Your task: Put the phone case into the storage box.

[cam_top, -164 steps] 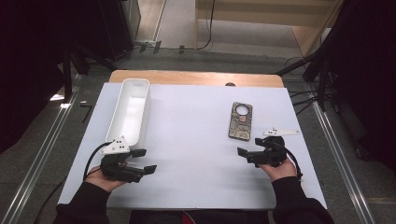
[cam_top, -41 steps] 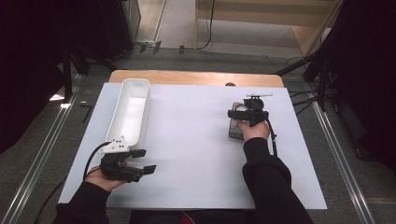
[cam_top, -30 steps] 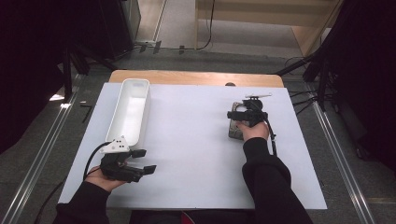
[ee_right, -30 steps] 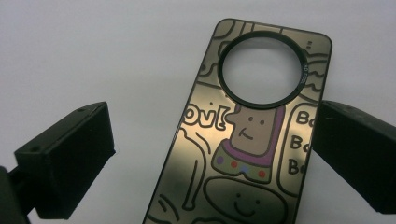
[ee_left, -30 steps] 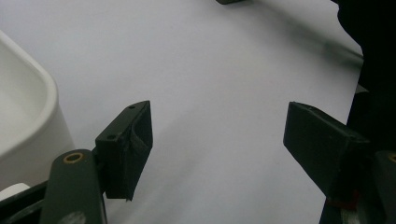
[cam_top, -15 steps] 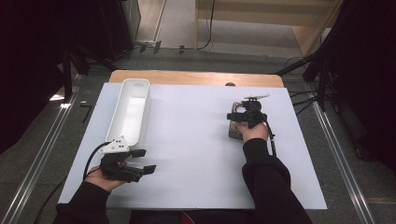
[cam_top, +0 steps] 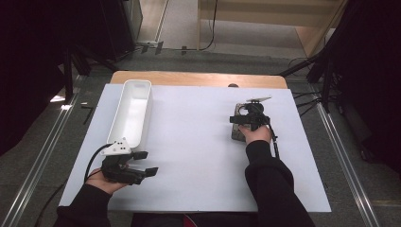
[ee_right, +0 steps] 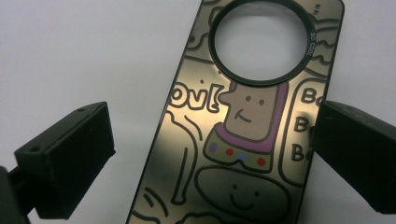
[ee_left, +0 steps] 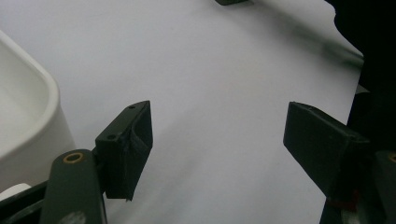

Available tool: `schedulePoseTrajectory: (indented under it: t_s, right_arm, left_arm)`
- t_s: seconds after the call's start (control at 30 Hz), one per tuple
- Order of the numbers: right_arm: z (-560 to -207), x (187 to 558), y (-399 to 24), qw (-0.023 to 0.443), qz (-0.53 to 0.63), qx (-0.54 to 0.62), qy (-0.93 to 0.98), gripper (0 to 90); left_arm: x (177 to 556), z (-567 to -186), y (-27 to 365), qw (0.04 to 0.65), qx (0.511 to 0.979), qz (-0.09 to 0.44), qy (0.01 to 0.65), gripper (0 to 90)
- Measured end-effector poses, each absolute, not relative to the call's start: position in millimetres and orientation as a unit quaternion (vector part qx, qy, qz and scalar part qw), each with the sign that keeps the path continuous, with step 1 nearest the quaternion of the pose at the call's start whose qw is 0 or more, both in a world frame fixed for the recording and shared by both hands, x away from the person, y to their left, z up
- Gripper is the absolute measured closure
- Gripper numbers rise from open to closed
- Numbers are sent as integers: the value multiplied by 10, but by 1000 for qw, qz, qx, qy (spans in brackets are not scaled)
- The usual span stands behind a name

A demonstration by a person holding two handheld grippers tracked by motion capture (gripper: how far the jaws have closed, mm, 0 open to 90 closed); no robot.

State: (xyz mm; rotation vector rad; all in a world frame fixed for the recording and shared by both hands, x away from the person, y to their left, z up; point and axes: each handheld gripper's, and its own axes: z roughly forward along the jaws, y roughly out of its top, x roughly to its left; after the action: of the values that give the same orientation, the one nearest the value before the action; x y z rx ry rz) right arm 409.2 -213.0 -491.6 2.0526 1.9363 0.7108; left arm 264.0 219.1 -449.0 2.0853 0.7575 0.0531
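Note:
A flat, bronze-coloured phone case (ee_right: 238, 121) with cartoon drawings and a round camera hole lies on the white table at the right; in the high view the phone case (cam_top: 238, 134) is mostly covered by the hand. My right gripper (ee_right: 212, 156) hovers over it, open, one jaw on each side of the case, not touching it; in the high view the right gripper (cam_top: 249, 116) sits on top of the case. My left gripper (cam_top: 144, 163) rests open near the front left of the table, beside the near end of the white tray (cam_top: 132, 112). Between the left gripper (ee_left: 217, 149) jaws is bare table.
The long white tray's rim (ee_left: 32, 93) is close to the left gripper's left jaw. The white sheet (cam_top: 198, 156) ends at a wooden table edge (cam_top: 198, 78) at the back. Dark stands and cables surround the table.
Since 5.5 s ago the right hand moved from the front right up to the phone case. Over the last second it only shifted slightly. The left gripper stayed still.

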Motion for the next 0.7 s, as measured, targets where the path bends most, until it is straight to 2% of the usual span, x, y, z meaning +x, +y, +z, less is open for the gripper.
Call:
schedulePoseTrajectory:
  t_s: [0.27,0.7]
  right_arm:
    - [-4914,4092,-2129,129,231,703,661,0]
    - [-4986,4122,-2119,112,209,713,660,0]
  left_arm:
    - [2640,-4488,2195,445,841,21,306,239]
    - [2640,-4488,2193,445,842,20,305,239]
